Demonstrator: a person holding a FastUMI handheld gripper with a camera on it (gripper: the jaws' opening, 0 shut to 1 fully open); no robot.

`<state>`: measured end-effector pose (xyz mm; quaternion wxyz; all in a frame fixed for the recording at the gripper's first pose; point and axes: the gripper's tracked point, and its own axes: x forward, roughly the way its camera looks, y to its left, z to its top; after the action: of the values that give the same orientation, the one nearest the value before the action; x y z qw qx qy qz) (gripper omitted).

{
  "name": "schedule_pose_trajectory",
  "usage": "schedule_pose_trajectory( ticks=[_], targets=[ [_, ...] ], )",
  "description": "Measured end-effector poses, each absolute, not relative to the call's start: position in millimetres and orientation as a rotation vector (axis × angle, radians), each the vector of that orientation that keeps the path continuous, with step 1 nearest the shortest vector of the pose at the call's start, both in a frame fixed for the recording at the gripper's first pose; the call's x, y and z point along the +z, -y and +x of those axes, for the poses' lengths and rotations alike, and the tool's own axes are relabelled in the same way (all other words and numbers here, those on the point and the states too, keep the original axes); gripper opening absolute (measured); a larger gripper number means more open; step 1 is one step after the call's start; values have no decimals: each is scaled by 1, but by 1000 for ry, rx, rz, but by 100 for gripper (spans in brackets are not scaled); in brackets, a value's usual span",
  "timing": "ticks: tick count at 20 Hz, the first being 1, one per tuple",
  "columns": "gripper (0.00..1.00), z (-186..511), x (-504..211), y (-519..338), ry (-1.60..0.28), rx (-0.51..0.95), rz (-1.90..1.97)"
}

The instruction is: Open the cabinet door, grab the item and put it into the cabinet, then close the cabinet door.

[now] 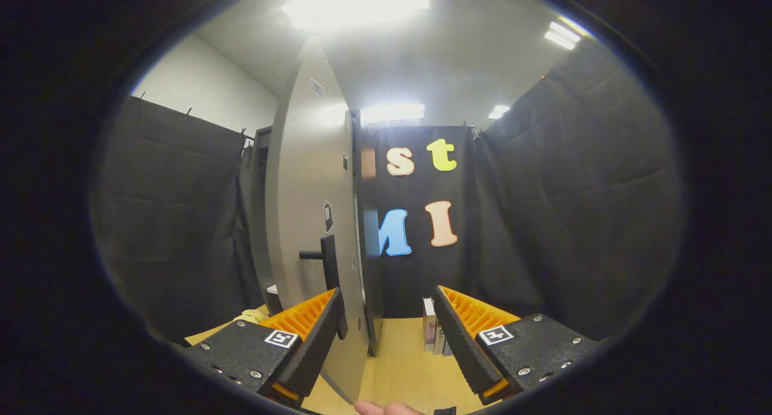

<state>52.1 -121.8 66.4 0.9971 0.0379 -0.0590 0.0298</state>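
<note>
Gripper: we see our gripper [389,336] spread wide, holding nothing.
In the way: the grey cabinet door [307,222] stands edge-on between the fingers, left of centre, nearer the left one.
Handle: a dark handle [325,261] sticks out just above the left fingertip.
Item: small boxes [431,333] stand on the desk [398,367], lower centre, by the right finger.
Bottom: a fingertip [377,409].

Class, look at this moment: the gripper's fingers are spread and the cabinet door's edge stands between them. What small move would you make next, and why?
Probably swing the gripper off the cabinet door toward the small boxes on the wooden tabletop. The door already stands open, edge-on between the open fingers, which press on nothing, its black handle just beyond one finger. The boxes stand upright beside the other finger, so grabbing one seems the next step.
</note>
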Motion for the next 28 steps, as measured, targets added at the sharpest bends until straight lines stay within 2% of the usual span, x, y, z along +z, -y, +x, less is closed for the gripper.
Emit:
schedule_pose_trajectory(
  ticks=[16, 28],
  targets=[
    [92, 62, 76, 79, 162, 154, 8],
    [91, 69, 71, 80, 140, 197, 39]
  ],
)
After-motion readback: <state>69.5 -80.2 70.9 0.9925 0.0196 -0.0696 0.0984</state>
